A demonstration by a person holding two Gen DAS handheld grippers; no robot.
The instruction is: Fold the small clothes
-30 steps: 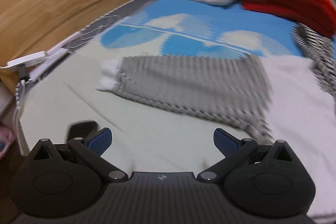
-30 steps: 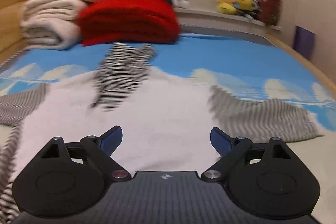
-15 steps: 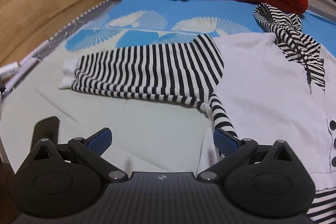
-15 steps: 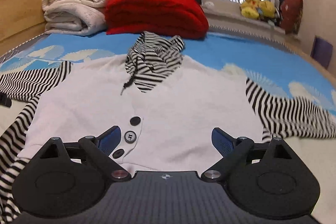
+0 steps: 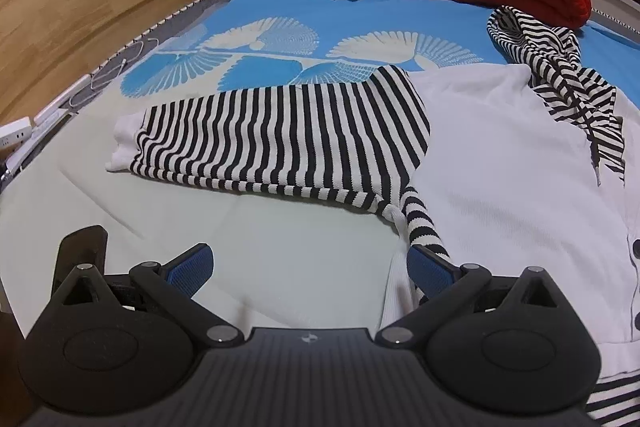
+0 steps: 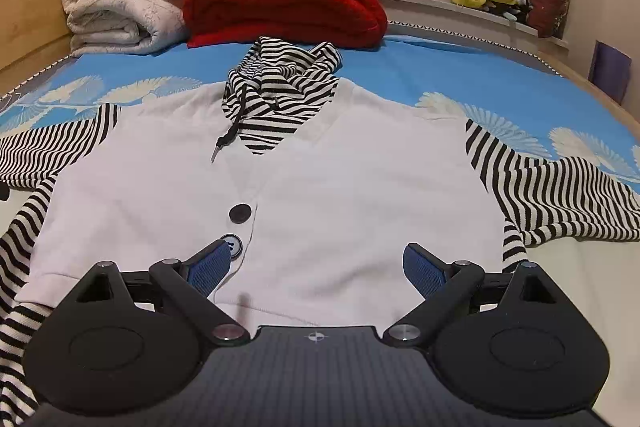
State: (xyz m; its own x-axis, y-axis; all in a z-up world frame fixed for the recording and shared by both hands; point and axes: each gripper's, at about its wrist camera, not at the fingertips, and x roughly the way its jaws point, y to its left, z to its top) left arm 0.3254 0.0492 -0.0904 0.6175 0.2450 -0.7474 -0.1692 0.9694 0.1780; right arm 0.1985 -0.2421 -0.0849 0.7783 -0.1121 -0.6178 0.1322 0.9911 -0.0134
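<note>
Hoodie (image 6: 304,187) lies flat, unfolded, front of red blanket (image 6: 280,7); left gripper (image 5: 308,269) and right gripper (image 6: 316,267) both wide, empty, at hem, so pre-grasp: next pinch sleeve (image 5: 280,135), fold inward.

So the bed (image 6: 420,67) has a blue sheet with white fan prints, plus a wooden frame on the left. A white hoodie (image 6: 320,187) with striped sleeves lies flat on it, and a folded cream blanket (image 6: 120,11) and red blanket (image 6: 280,3) sit at the far end.
</note>
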